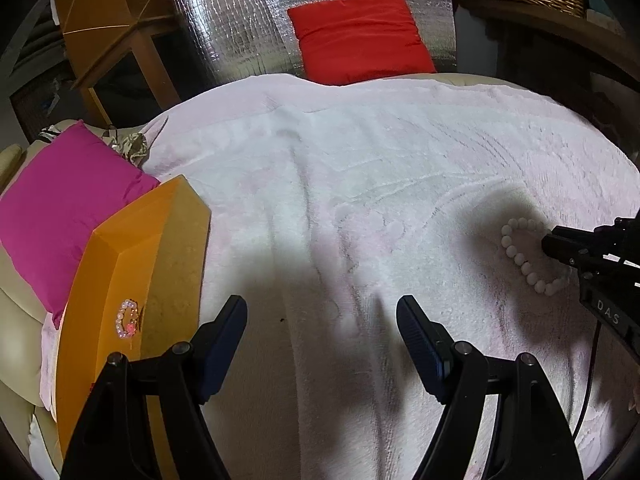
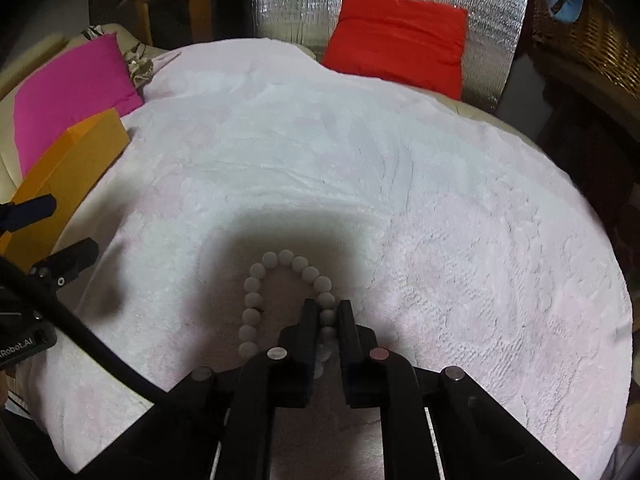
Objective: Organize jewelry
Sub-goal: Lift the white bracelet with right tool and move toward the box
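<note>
Right gripper (image 2: pixel 327 312): white bead bracelet (image 2: pixel 256 300) on the pale blanket (image 2: pixel 440 200) is being clenched between its lowered fingers. Left gripper (image 1: pixel 322 320): being held released; orange box (image 1: pixel 132 264), pink bracelet (image 1: pixel 127 318) inside, to its left.

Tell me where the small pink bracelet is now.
In the left wrist view, the small pink bracelet lies inside the orange box, at lower left, beside the left claw.

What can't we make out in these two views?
- White bracelet: near beads hidden under the right gripper, right wrist view; grip unconfirmed.
- Same bracelet, left wrist view: right side covered by that gripper.
- Small bracelet in orange box: too small for bead detail.
</note>
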### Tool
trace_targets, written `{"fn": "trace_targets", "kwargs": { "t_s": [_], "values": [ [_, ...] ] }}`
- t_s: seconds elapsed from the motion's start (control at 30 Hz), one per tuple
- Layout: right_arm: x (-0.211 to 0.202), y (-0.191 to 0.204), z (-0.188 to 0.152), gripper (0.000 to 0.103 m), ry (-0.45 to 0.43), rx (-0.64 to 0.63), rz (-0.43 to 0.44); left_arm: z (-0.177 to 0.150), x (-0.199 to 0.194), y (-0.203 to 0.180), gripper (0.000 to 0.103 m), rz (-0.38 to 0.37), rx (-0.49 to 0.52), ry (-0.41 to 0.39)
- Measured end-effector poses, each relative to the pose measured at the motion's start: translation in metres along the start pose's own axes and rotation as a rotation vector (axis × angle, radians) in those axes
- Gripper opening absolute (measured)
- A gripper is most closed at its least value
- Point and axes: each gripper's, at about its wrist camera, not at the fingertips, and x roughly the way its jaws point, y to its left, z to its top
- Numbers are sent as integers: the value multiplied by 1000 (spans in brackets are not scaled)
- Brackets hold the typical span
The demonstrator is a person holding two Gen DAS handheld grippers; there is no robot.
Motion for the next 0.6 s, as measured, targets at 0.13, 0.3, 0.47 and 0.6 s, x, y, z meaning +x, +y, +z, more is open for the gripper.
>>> {"fn": "trace_targets", "kwargs": {
  "t_s": [0.13, 0.3, 0.47, 0.6],
  "values": [
    [-14, 3, 3, 11, -56, 8, 16, -1, -5, 4, 78, 3, -11, -12],
    [-33, 5, 5, 11, -112, 16, 33, -3, -13, 7, 78, 4, -17, -27],
    [-49, 12, 7, 11, -146, 15, 44, -5, -20, 11, 78, 7, -30, -48],
    [-59, 16, 7, 11, -167, 17, 52, -6, -25, 15, 78, 8, -48, -61]
  ]
}}
